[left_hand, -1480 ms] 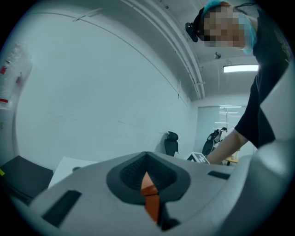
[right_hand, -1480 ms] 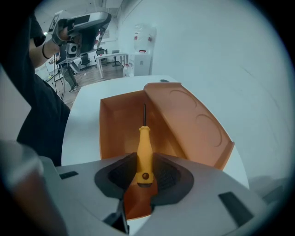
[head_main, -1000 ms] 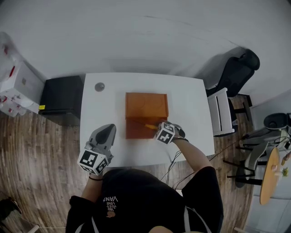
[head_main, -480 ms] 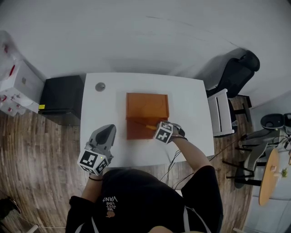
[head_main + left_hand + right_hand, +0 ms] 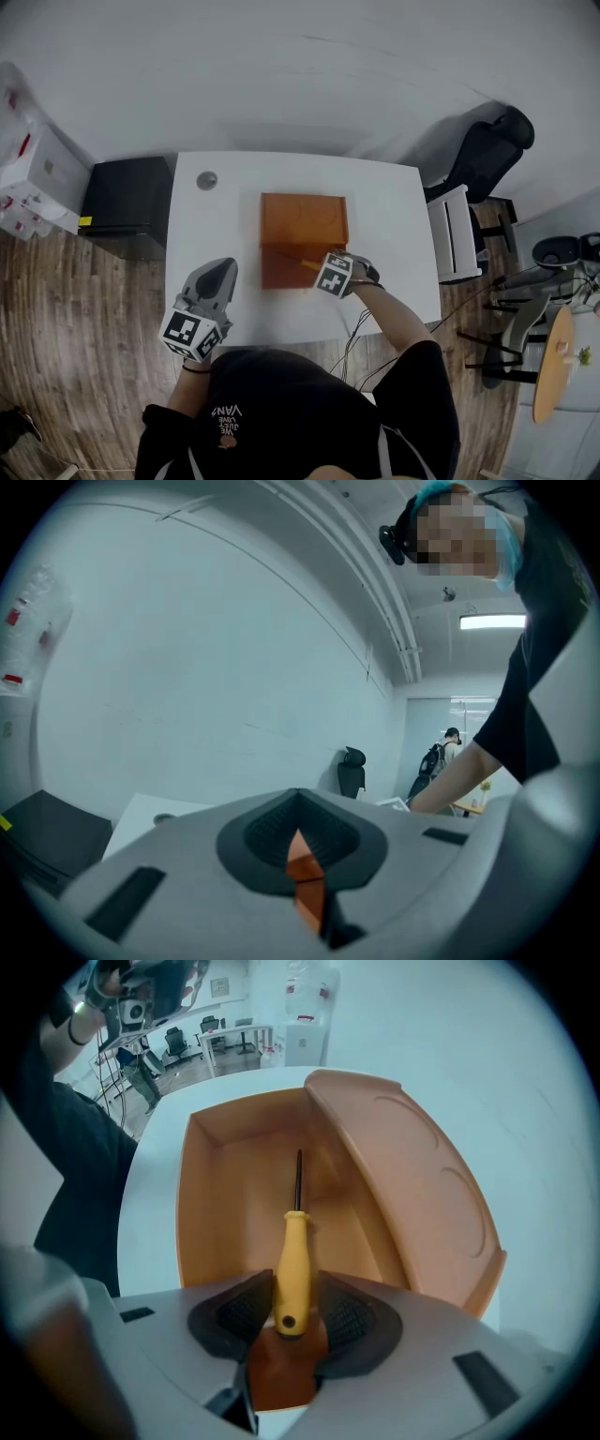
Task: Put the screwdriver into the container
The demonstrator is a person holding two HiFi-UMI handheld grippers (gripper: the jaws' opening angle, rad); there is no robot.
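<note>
One screwdriver [image 5: 292, 1269], one container [image 5: 199, 1206] (orange)

The screwdriver [image 5: 292, 1269] has a smooth yellow plastic handle with a slight sheen and a thin, dark metal shaft. The container [image 5: 202, 1204] is smooth orange plastic, softly matt. The counter [image 5: 216, 225] is plain white and matt. The floor [image 5: 75, 309] shows brown wood grain. The left gripper [image 5: 298, 803] has matt grey plastic fingers [image 5: 169, 874] with dark ribbed pads.
</note>
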